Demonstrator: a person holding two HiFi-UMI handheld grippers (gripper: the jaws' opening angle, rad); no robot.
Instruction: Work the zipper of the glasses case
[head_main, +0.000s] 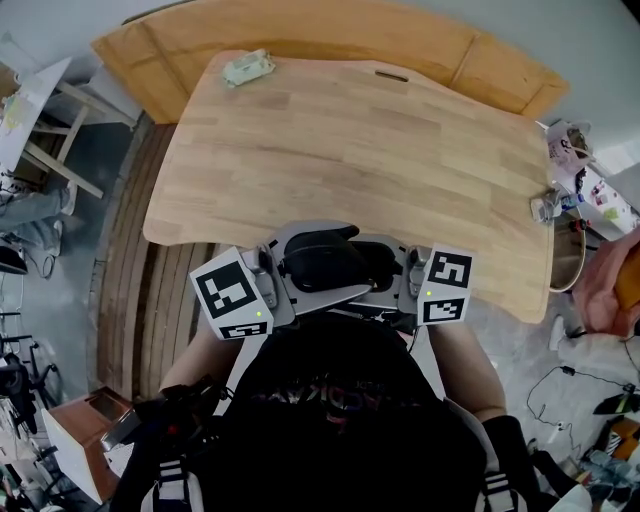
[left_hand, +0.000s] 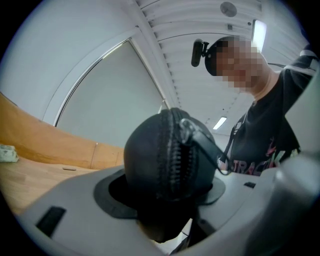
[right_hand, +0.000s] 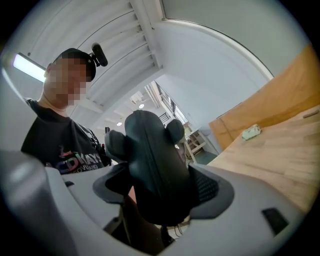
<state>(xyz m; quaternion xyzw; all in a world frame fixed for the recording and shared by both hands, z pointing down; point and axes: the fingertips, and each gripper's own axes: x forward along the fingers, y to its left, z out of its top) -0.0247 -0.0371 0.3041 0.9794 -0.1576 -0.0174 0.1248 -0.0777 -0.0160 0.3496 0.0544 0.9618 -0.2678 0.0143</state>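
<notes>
In the head view, the black, rounded, hard-shell glasses case (head_main: 322, 258) sits at lower centre, held in the air at the near edge of the pale wooden table (head_main: 350, 150). The left gripper (head_main: 285, 272) and right gripper (head_main: 395, 272) flank it closely.

In the left gripper view, the left gripper (left_hand: 165, 210) is clamped on 1 end of the glasses case (left_hand: 160, 160), its 2 jaws pressing the sides. The closed zipper (left_hand: 172, 165) runs up the middle, and the metal zipper pull (left_hand: 200, 137) sticks out at upper right.

In the right gripper view, the right gripper (right_hand: 157, 200) stands apart around the other end of the glasses case (right_hand: 152, 165), apparently not gripping, with a gap at the left pad.

The case seems to hang from 1 grip only. A tug on the pull could twist it loose and drop it.
</notes>
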